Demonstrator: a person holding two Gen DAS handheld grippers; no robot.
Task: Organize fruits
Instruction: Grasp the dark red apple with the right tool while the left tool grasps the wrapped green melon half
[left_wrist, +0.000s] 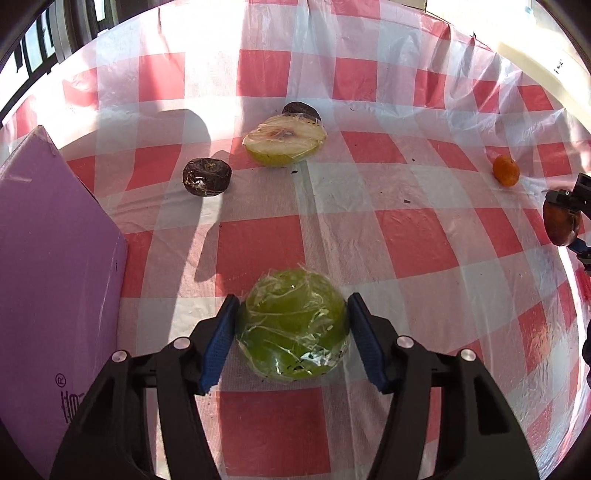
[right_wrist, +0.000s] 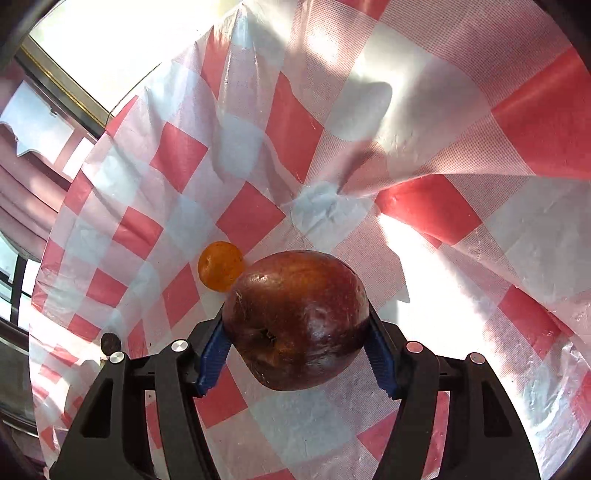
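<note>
My left gripper (left_wrist: 291, 325) is shut on a green fruit wrapped in plastic film (left_wrist: 292, 325), held between the blue pads just above the checkered cloth. My right gripper (right_wrist: 297, 332) is shut on a dark red apple (right_wrist: 299, 319); it also shows at the right edge of the left wrist view (left_wrist: 561, 221). A small orange fruit (right_wrist: 220, 266) lies on the cloth just behind the apple, and it also shows in the left wrist view (left_wrist: 505, 170). A wrapped half pear (left_wrist: 284, 142) lies cut face up, with a dark fruit (left_wrist: 301, 110) behind it and another (left_wrist: 207, 176) to its left.
A red and white checkered plastic cloth (left_wrist: 406, 229) covers the table and bunches into folds (right_wrist: 332, 199) at the right side. A purple box (left_wrist: 55, 266) stands at the left. A small dark fruit (right_wrist: 110, 342) lies far left in the right wrist view.
</note>
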